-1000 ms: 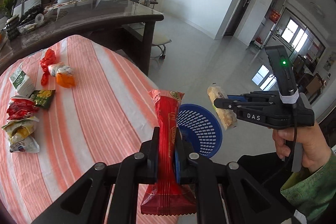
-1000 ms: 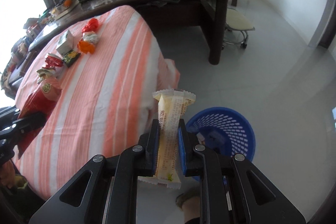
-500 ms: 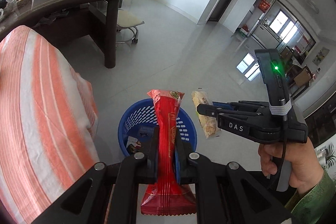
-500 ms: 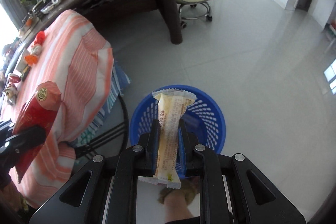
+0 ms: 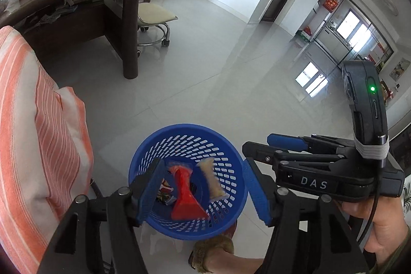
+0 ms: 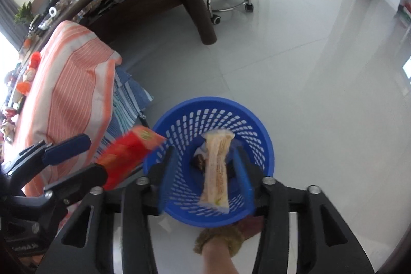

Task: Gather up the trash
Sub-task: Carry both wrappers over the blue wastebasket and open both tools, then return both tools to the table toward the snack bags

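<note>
Two grippers: both hang over the blue basket [image 5: 188,145] with jaws spread wide, nothing pinched.
Left gripper [image 5: 203,191]: blue pads parted to either side of the basket mouth in its own view, the gap between them bare of any wrapper.
Right gripper [image 6: 205,179]: fingers just as far apart, framing the basket from above; seen from the left camera it sits off to the right [image 5: 257,145], held in a hand [image 5: 382,230].
Red wrapper [image 5: 186,194]: loose and blurred, inside the basket outline in the left view; in the right view [image 6: 128,153] it shows beside the left gripper's fingers and over the basket rim.
Pale yellow wrapper [image 6: 217,168]: free between the right gripper's open fingers, over the basket interior; next to the red one in the left view [image 5: 212,179].
Basket contents: a few darker scraps [image 6: 199,158] lie at the bottom.
Basket position: on the glossy white floor [image 5: 205,63], beside the table with the orange striped cloth [image 6: 74,94].
Table top: more wrappers [image 6: 27,76] lie at its far end.
</note>
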`<action>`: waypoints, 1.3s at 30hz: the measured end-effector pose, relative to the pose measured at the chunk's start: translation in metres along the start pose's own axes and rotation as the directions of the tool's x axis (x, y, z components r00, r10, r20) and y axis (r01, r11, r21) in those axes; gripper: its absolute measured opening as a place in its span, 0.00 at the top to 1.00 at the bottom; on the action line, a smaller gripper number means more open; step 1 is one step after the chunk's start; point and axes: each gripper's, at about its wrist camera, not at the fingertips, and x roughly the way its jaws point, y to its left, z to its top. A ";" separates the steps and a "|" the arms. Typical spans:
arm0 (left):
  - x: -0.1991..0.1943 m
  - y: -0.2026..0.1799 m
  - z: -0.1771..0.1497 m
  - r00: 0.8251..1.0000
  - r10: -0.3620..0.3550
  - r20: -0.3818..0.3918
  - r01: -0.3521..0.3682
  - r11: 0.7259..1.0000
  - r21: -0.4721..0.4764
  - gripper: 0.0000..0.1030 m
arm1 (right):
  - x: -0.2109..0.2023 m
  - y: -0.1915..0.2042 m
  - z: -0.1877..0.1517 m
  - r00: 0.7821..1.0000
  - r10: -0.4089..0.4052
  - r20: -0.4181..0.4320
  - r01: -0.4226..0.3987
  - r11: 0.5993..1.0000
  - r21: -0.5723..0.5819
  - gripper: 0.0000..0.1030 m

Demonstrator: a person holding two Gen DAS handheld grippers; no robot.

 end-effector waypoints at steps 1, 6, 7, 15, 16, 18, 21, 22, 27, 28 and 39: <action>-0.001 0.002 0.001 1.000 -0.001 -0.001 0.001 1.000 -0.006 0.37 | -0.001 -0.002 0.001 1.000 -0.005 0.009 0.005 1.000 0.003 0.45; -0.035 0.008 -0.005 0.999 0.017 0.043 -0.018 0.999 0.026 0.37 | -0.016 -0.011 0.001 0.997 -0.037 0.073 0.033 0.998 0.048 0.34; -0.047 0.011 -0.010 0.998 0.021 0.056 -0.022 0.999 0.034 0.37 | -0.020 -0.010 0.001 0.995 -0.050 0.090 0.046 0.998 0.048 0.31; -0.134 0.063 -0.070 0.985 0.131 0.112 -0.132 0.991 0.005 0.37 | -0.066 0.033 0.001 0.954 -0.080 0.289 0.088 0.996 -0.015 0.15; -0.143 0.072 -0.078 0.981 0.155 0.113 -0.156 0.988 -0.003 0.37 | -0.070 0.044 0.000 0.947 -0.074 0.312 0.088 0.996 -0.030 0.14; -0.161 0.090 -0.094 0.973 0.203 0.113 -0.202 0.979 -0.021 0.37 | -0.076 0.066 -0.003 0.934 -0.057 0.352 0.088 0.993 -0.073 0.14; -0.187 0.119 -0.118 0.954 0.277 0.112 -0.272 0.960 -0.060 0.37 | -0.079 0.108 -0.011 0.913 -0.038 0.407 0.119 0.977 -0.176 0.13; -0.194 0.130 -0.126 0.948 0.298 0.111 -0.290 0.954 -0.077 0.37 | -0.079 0.122 -0.015 0.906 -0.033 0.421 0.135 0.967 -0.214 0.12; -0.229 0.178 -0.158 0.909 0.401 0.116 -0.381 0.911 -0.158 0.37 | -0.072 0.190 -0.042 0.902 0.061 0.427 0.109 0.926 -0.362 0.12; -0.234 0.186 -0.163 0.901 0.419 0.115 -0.397 0.901 -0.173 0.37 | -0.068 0.203 -0.048 0.906 0.090 0.414 0.082 0.921 -0.380 0.12; -0.272 0.263 -0.171 0.855 0.502 0.133 -0.459 0.850 -0.260 0.37 | -0.027 0.325 -0.101 0.937 0.260 0.234 -0.083 0.815 -0.574 0.12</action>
